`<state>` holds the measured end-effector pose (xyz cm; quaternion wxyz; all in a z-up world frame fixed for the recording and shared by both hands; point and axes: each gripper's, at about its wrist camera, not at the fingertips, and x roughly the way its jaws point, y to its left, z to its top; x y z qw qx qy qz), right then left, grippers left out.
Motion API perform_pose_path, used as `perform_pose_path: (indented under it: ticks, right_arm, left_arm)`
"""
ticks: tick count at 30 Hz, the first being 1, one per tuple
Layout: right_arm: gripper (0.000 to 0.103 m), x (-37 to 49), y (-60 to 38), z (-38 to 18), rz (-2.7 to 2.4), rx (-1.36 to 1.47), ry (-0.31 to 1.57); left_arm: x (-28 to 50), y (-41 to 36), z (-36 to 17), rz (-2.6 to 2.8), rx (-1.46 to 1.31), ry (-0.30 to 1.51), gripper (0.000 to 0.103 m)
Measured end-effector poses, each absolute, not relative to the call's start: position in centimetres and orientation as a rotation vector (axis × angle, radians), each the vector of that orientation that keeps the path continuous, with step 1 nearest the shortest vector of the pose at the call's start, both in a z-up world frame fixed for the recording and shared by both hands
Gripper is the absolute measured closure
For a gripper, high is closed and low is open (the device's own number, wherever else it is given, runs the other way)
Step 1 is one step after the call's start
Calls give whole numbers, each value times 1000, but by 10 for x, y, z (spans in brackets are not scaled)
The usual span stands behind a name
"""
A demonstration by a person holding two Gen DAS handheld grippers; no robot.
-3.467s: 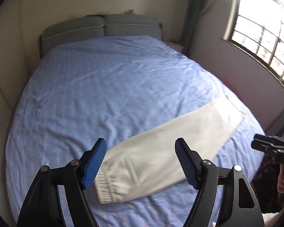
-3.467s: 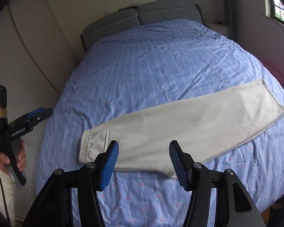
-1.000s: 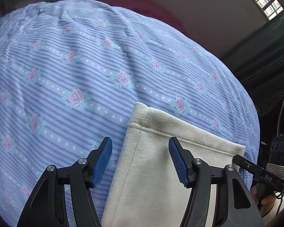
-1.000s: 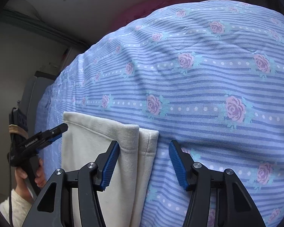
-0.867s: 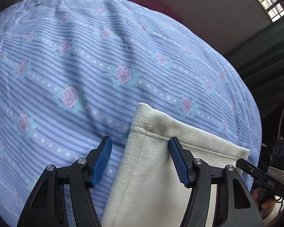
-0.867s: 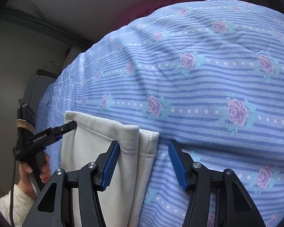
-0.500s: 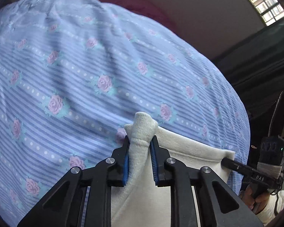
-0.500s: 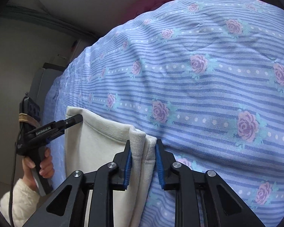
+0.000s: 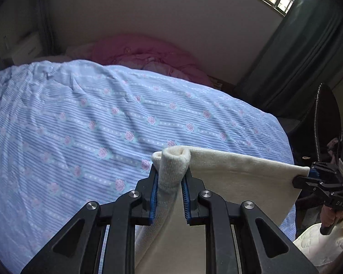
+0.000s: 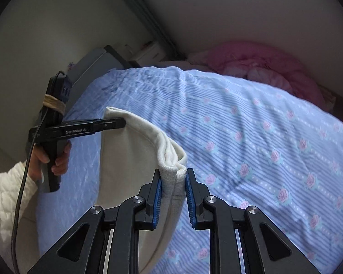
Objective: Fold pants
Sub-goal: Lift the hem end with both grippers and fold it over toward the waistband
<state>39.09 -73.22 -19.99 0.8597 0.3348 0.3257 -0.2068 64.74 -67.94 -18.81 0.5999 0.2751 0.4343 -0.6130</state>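
While the cream knit pants hang by their leg-hem end above the bed with its blue striped, rose-printed cover, the fold looks only begun: judging from how the two legs lie stacked together in the right wrist view, the lengthwise halving appears done, and the end-to-end fold is still to come.

On the left, the left hand-held gripper is clenched on one hem corner, the fabric bunched into a small roll standing up between its blue pads. From there the hem edge stretches taut to the right, where the other hand-held gripper shows at the frame's edge pinching the far corner. In its own view, the right hand-held gripper is clamped on that corner, two layers of cloth visible between its pads, and the hem sags in a shallow curve back toward the left one. Below both, the cloth runs down out of view, so I cannot tell how much of it rests on the bed.

What remains, as I judge it, is to carry this hem over to the waistband, lay it down square, and perhaps fold once more.

No containers are in sight. A pink rumpled quilt lies past the bed's far edge, below the wall.
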Motion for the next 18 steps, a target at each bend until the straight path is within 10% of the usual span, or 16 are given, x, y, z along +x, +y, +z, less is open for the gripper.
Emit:
perform_pose_path:
  ticks: [18]
  right_arm:
    - [82, 431, -489, -110, 55, 320, 808]
  left_arm:
    - [664, -386, -142, -1153, 415, 979, 87]
